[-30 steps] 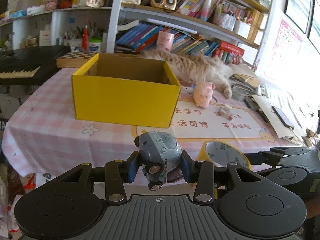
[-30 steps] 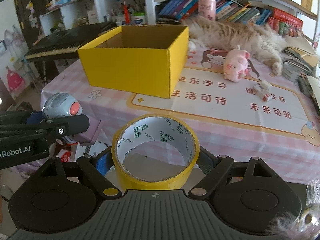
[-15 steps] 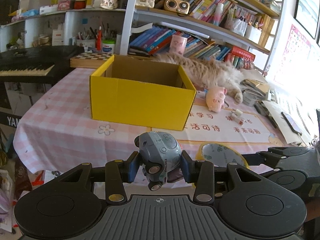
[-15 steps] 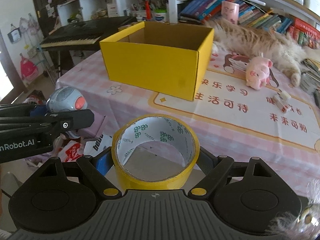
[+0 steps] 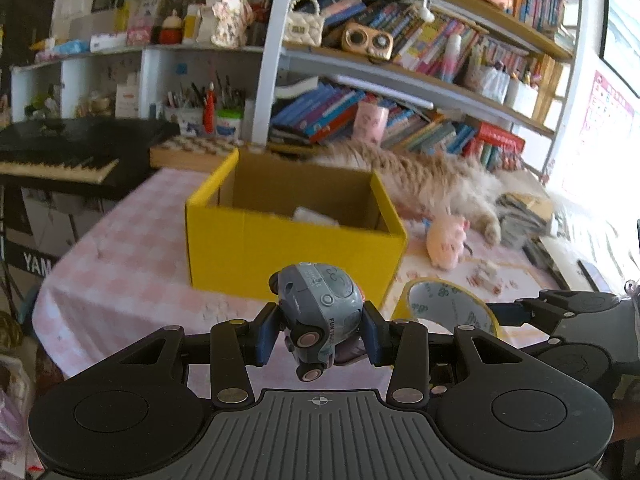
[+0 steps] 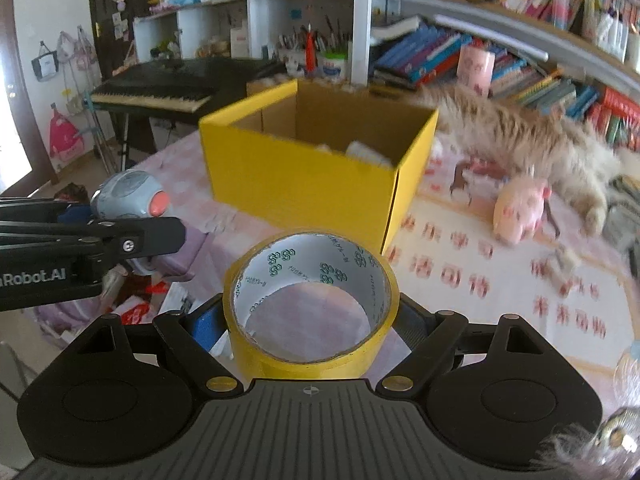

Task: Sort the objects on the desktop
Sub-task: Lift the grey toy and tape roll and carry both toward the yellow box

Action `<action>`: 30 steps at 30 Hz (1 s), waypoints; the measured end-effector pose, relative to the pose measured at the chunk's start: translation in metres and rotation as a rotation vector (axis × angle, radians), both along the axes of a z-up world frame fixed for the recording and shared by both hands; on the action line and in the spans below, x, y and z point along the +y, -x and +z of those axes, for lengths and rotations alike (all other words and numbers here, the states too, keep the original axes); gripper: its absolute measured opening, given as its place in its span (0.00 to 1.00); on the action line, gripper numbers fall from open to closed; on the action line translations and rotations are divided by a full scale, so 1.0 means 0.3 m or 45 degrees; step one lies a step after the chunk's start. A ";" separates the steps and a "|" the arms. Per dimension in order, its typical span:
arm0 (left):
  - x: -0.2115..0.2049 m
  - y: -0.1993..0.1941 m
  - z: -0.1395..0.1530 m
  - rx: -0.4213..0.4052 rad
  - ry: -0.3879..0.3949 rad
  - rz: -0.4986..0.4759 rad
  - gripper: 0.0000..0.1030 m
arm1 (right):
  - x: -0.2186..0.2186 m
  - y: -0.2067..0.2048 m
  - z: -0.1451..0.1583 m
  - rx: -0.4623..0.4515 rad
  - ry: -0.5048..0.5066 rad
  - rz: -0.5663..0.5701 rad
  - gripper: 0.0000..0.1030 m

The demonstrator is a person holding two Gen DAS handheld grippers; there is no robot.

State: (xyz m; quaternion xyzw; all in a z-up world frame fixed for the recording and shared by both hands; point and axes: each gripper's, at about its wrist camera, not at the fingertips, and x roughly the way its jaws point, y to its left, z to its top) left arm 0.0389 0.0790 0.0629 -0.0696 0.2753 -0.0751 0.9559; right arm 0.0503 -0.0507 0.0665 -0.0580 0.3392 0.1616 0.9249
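My left gripper (image 5: 319,334) is shut on a round grey toy car (image 5: 318,312), held in the air in front of the table's near edge. My right gripper (image 6: 310,320) is shut on a roll of yellow tape (image 6: 310,300), its pads pressing the roll's outer sides. In the right wrist view the toy car (image 6: 128,200) and the left gripper's finger show at the left. An open yellow cardboard box (image 5: 294,244) stands on the pink checked tablecloth (image 5: 120,264) ahead of both grippers, with something pale inside it. The box (image 6: 312,176) fills the middle of the right wrist view.
A pink plush pig (image 5: 446,242) and a small white toy (image 6: 562,258) lie on the printed mat (image 6: 500,276) right of the box. A long-haired cat (image 5: 432,178) lies behind them. A keyboard piano (image 5: 56,156) stands at the left, bookshelves (image 5: 420,60) behind.
Both grippers have risen and tilted a little, so the box's inside now shows. The grips on the toy car and the tape roll are unchanged.
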 end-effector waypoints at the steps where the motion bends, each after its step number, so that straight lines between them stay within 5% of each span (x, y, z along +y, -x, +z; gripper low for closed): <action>1: 0.001 -0.019 0.011 -0.016 -0.001 0.012 0.40 | -0.004 -0.019 0.014 -0.016 -0.008 0.008 0.82; 14: -0.047 -0.300 0.103 -0.177 -0.043 0.112 0.40 | -0.067 -0.288 0.165 -0.273 -0.014 0.168 0.82; 30: -0.069 -0.510 0.114 -0.131 -0.139 0.188 0.40 | -0.107 -0.585 0.126 -0.310 0.068 0.273 0.82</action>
